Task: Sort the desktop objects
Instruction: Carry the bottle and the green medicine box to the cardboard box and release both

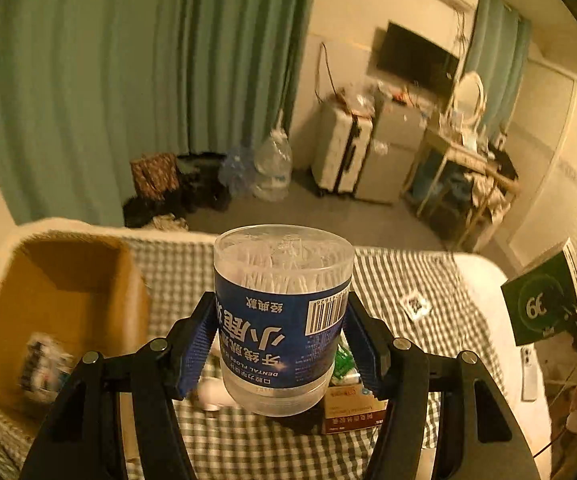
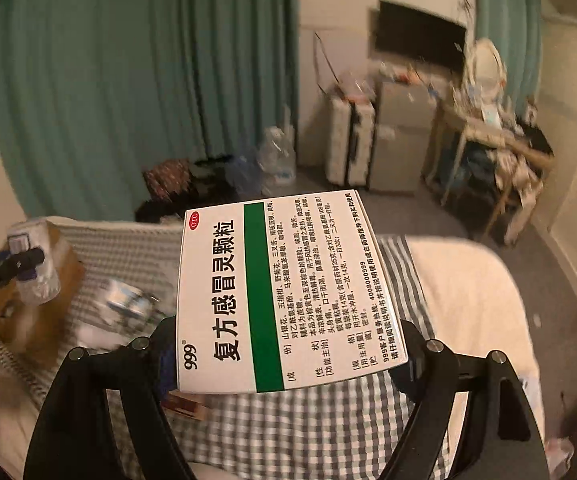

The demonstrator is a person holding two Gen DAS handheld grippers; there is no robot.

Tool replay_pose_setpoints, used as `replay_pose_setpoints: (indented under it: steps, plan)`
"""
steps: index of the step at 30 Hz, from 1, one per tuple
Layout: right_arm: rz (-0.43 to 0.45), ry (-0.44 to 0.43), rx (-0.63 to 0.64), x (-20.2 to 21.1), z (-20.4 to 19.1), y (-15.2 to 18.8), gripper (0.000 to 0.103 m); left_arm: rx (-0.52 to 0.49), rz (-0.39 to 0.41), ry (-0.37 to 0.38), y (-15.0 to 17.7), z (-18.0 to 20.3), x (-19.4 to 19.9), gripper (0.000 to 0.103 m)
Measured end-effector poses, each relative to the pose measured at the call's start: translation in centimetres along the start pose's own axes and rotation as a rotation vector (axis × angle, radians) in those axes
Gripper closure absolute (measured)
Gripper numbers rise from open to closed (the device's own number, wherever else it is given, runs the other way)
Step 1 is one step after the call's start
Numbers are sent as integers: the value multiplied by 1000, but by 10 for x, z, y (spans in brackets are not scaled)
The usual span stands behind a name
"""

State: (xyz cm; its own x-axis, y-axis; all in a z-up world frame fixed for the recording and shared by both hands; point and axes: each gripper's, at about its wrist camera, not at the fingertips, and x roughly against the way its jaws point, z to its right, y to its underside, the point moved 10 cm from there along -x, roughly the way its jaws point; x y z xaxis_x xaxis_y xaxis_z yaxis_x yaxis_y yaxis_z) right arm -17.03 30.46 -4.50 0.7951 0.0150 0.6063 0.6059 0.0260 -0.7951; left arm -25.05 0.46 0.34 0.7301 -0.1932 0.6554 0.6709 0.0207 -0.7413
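Observation:
My left gripper (image 1: 282, 344) is shut on a clear dental floss jar (image 1: 282, 312) with a blue label, held upside down above the checked cloth (image 1: 248, 444). My right gripper (image 2: 288, 356) is shut on a white and green medicine box (image 2: 284, 300), held flat above the cloth. The same box shows at the right edge of the left wrist view (image 1: 544, 300). The left gripper with its jar shows blurred at the far left of the right wrist view (image 2: 28, 268). An open cardboard box (image 1: 64, 312) stands at the left, with a packet inside.
Under the jar lie a brown small box (image 1: 352, 412), a green packet (image 1: 344, 364) and a white object (image 1: 212, 392). A small card (image 1: 415, 307) lies on the cloth. A phone (image 1: 528, 372) lies at the right. A blurred packet (image 2: 128, 300) lies left of the medicine box.

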Motion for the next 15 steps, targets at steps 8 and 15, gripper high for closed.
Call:
replay_pose_setpoints:
  steps: [8, 15]
  plan:
    - [131, -251, 15, 53, -126, -55, 23, -5, 96, -78, -36, -70, 82, 40]
    - [101, -485, 63, 45, -268, -67, 23, 21, 92, -155, -25, -144, 98, 40]
